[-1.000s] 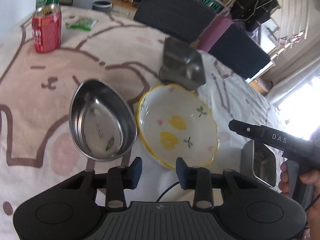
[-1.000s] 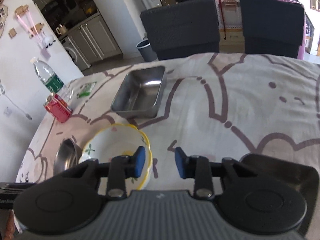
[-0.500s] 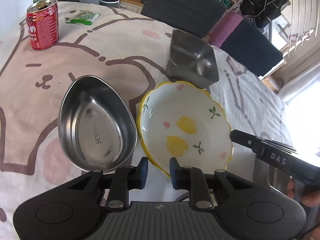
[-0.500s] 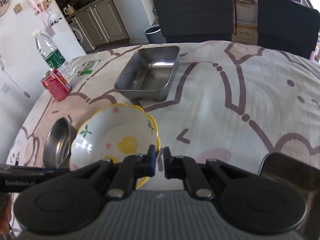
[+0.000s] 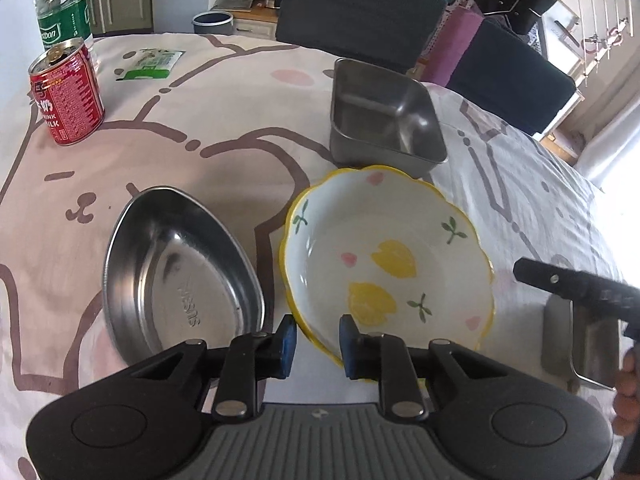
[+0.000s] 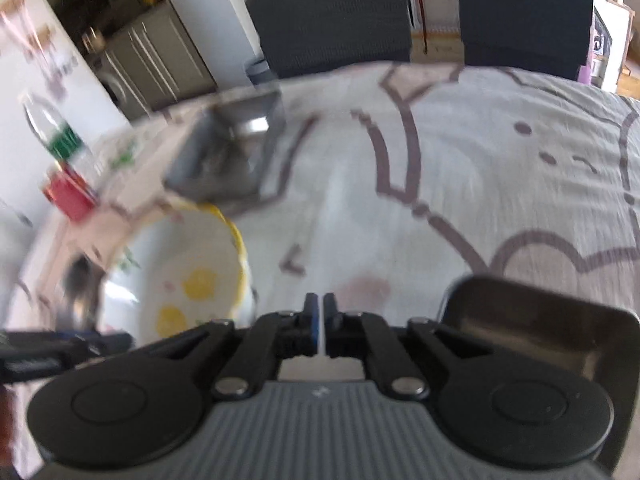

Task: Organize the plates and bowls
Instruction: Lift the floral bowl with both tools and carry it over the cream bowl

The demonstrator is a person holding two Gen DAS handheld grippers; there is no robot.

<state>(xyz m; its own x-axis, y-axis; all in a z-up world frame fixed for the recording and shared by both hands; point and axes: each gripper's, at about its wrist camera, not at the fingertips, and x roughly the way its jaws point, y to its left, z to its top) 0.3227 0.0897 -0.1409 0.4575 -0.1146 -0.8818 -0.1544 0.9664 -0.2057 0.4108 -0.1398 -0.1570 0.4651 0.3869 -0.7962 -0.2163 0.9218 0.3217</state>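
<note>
Red can; water bottle; chairs

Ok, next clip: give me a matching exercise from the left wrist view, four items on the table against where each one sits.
Things:
1. red can
2. square steel tray
3. egg-shaped steel dish
4. lemon-patterned bowl

Places:
A. just ahead of the left gripper, its rim between the fingers
B. far left, in front of the water bottle
C. left of the lemon bowl, close beside it
D. behind the lemon bowl, toward the chairs

Pairs: 1-B, 2-D, 3-C, 4-A
</note>
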